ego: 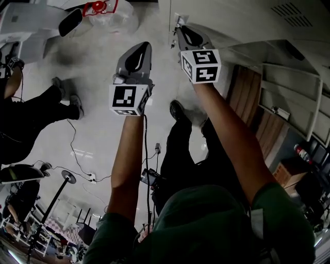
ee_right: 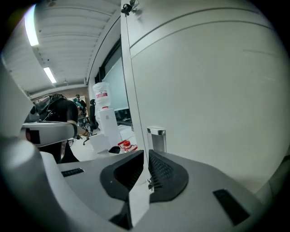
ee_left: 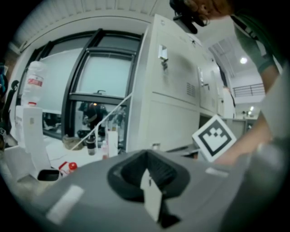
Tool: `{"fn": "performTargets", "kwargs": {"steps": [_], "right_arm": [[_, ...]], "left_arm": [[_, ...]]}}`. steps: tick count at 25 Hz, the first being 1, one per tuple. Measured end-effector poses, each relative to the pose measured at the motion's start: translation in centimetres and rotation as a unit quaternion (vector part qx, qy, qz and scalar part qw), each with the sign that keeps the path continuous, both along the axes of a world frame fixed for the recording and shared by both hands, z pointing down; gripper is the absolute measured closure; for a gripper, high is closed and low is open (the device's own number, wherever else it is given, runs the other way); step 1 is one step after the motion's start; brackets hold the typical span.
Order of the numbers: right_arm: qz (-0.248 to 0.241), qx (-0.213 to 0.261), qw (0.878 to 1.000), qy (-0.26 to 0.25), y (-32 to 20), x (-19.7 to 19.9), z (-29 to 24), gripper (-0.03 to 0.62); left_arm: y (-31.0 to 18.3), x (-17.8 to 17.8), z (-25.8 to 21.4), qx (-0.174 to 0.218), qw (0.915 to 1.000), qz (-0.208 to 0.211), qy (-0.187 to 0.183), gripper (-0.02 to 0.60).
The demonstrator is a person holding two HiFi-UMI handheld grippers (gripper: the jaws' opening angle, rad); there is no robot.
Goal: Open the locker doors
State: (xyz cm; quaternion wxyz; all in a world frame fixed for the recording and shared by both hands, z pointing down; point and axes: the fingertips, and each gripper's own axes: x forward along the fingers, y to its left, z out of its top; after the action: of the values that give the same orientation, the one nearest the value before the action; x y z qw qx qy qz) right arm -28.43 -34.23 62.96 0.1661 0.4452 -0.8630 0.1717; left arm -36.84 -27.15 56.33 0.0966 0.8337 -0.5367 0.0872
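Observation:
The white locker (ee_left: 172, 104) stands ahead, with keys hanging from a lock (ee_left: 163, 61) on an upper door. My right gripper (ee_right: 146, 165) is shut on the thin free edge (ee_right: 133, 90) of a locker door (ee_right: 204, 90), which runs down between its pads. A metal handle (ee_right: 156, 138) sits on the door just beyond the jaws. In the head view the right gripper (ego: 179, 28) reaches to that door edge. My left gripper (ego: 142, 49) hangs in the air to its left, apart from the locker; its jaws (ee_left: 147, 172) are shut with nothing between them.
A locker compartment with wooden boards (ego: 247, 98) stands open at the right. A water dispenser (ee_right: 103, 118) and a red object (ego: 98, 6) stand by the window. Another person (ego: 31, 113) sits at the left. Cables (ego: 77, 149) lie on the floor.

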Motion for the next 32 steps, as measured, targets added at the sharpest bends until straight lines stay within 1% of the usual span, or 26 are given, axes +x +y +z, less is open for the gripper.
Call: {"fn": "performTargets", "kwargs": {"steps": [3,7,9,12,15,19,23,28,32], "right_arm": [[0.015,0.004,1.0,0.007,-1.5,-0.8,1.1,0.583],[0.043,0.017,0.999,0.021,-3.2,-0.9,1.0,0.583],[0.045,0.024,0.998,0.023,-3.5,-1.1,0.7,0.583],[0.026,0.032,0.999,0.026,-3.1,-1.1,0.4,0.583],[-0.007,0.034,0.999,0.033,-2.0,-1.2,0.4,0.583],[-0.042,0.03,0.998,0.036,1.3,-1.2,0.6,0.583],[-0.057,0.015,0.998,0.026,5.3,-0.5,0.4,0.583],[-0.082,-0.007,0.996,0.016,9.6,1.6,1.0,0.583],[-0.114,-0.02,0.993,0.023,11.4,4.6,1.9,0.583]], "left_arm": [[-0.9,0.1,0.5,0.002,1.0,0.002,0.003,0.578],[-2.0,0.1,0.2,0.006,0.9999,0.004,0.008,0.578],[-2.4,0.1,0.0,0.008,0.9999,0.005,0.008,0.578],[-2.5,0.3,-0.4,0.009,0.9998,0.01,0.012,0.578],[-2.7,0.6,-0.5,0.01,0.9998,0.013,0.014,0.578],[-3.1,1.5,-0.2,0.007,0.9996,0.017,0.019,0.578],[-2.8,2.7,-0.4,0.001,0.9994,0.024,0.025,0.578],[-0.5,6.3,-0.3,-0.01,0.9985,0.051,0.016,0.578],[0.9,9.8,0.7,-0.021,0.9981,0.057,0.011,0.58]]}}
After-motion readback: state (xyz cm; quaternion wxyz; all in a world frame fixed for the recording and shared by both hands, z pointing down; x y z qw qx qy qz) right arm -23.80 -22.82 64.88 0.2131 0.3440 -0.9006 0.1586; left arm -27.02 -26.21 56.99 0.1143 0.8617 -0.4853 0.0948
